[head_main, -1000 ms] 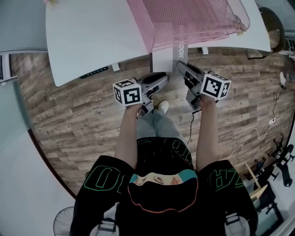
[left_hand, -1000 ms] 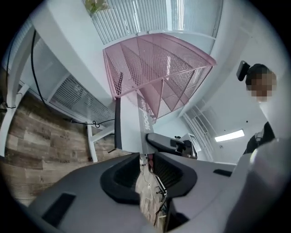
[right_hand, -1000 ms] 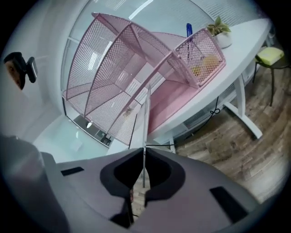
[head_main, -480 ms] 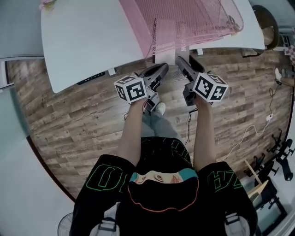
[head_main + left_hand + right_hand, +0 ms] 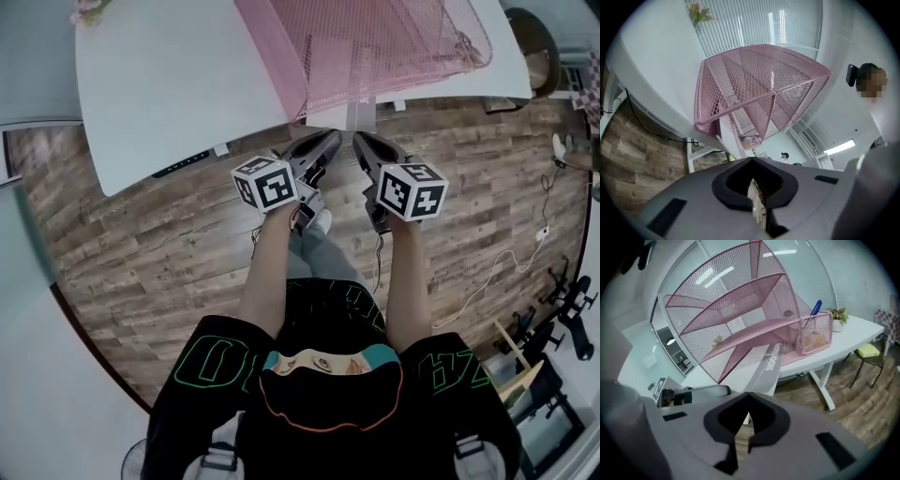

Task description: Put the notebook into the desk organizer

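Observation:
A pink wire-mesh desk organizer [image 5: 375, 42] [image 5: 759, 89] [image 5: 740, 319] stands on the white desk [image 5: 169, 84]. The grey notebook [image 5: 361, 111] [image 5: 771, 363] lies flat on the desk in front of the organizer's base, its near end at the desk edge. My left gripper [image 5: 333, 139] [image 5: 752, 161] is shut and empty, held level just short of the desk edge. Close beside it, my right gripper [image 5: 358, 139] [image 5: 749, 397] is also shut and empty. It tilts down towards the notebook's near end without touching it.
A mesh pen cup with a blue pen [image 5: 815, 308] sits at the organizer's right end, and a small potted plant [image 5: 839, 315] stands behind it. A chair [image 5: 869, 352] stands to the right. White desk legs [image 5: 820, 385] and cables [image 5: 506, 272] are on the wooden floor.
My right gripper has swung left, so its tips now stand next to the left gripper's. Both grippers have edged closer to the desk edge.

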`<state>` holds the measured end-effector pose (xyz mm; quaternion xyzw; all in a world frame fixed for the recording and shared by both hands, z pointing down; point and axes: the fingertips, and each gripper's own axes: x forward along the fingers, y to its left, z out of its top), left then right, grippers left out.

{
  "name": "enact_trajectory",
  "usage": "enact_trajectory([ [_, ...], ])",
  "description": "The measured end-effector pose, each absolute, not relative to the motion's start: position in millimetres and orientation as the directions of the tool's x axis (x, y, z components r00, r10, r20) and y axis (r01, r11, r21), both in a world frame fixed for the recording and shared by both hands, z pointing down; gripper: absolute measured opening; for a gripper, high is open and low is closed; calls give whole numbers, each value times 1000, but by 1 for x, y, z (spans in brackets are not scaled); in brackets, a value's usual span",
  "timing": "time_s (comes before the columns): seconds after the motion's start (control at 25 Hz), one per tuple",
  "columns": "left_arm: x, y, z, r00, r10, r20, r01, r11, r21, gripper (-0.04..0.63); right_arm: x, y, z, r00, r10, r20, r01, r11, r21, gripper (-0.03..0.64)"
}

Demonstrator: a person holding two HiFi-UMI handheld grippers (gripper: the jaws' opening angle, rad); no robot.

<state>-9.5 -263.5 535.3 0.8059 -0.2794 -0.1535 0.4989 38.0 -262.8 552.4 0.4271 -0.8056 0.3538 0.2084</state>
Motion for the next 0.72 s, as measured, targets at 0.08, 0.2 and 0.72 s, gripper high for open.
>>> enact_trajectory([
  [0.08, -12, -262, 532, 798, -602, 25, -296, -355, 887, -6, 34, -272, 550, -547, -545, 635, -836, 389, -386, 3],
  [0.2, -18, -259, 530, 799, -601, 24, -301, -364, 881, -6, 33, -283, 550, -521, -563, 641, -853, 380, -359, 3],
  [0.72, -27, -245, 527, 791, -611, 20, -305, -366, 879, -6, 31, -261, 558, -578, -577, 577, -776, 170, -608, 198],
])
